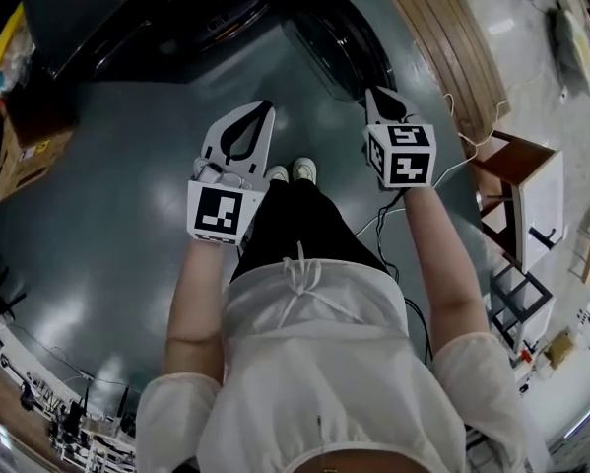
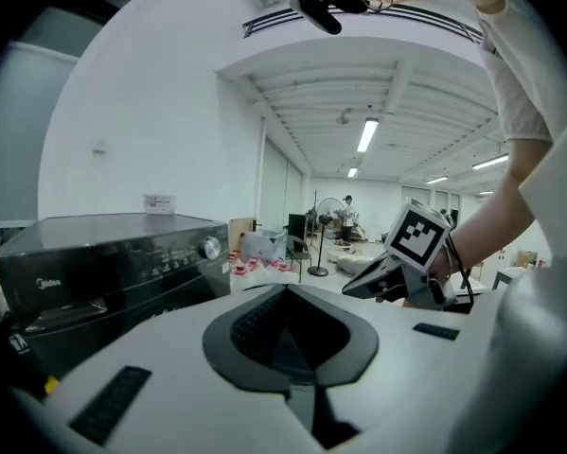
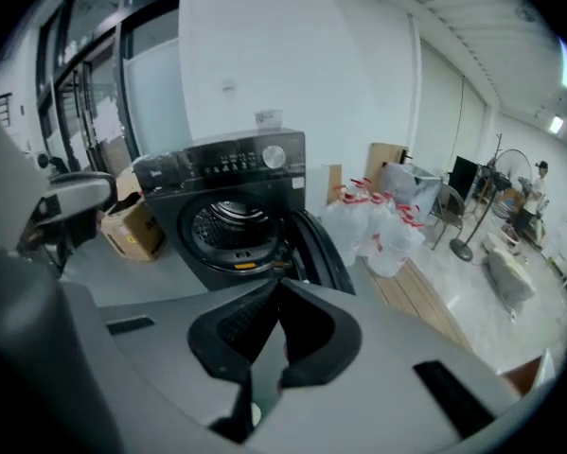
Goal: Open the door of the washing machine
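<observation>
The black front-loading washing machine (image 3: 228,218) stands ahead with its round door (image 3: 319,250) swung open to the right, so the steel drum (image 3: 224,227) shows. In the head view the machine (image 1: 191,18) and its open door (image 1: 336,39) lie at the top. My right gripper (image 3: 281,288) is shut on nothing, raised in front of the door and apart from it. It also shows in the head view (image 1: 381,97). My left gripper (image 1: 264,108) is shut and empty too, held in the air to the left. From the left gripper view the machine's control panel (image 2: 122,258) is at the left.
A cardboard box (image 1: 14,141) sits left of the machine. White plastic bags (image 3: 378,218) and a wooden platform (image 1: 454,39) lie to its right. A brown-and-white cabinet (image 1: 523,197) stands at the right, with cables (image 1: 393,215) on the grey floor by the person's feet.
</observation>
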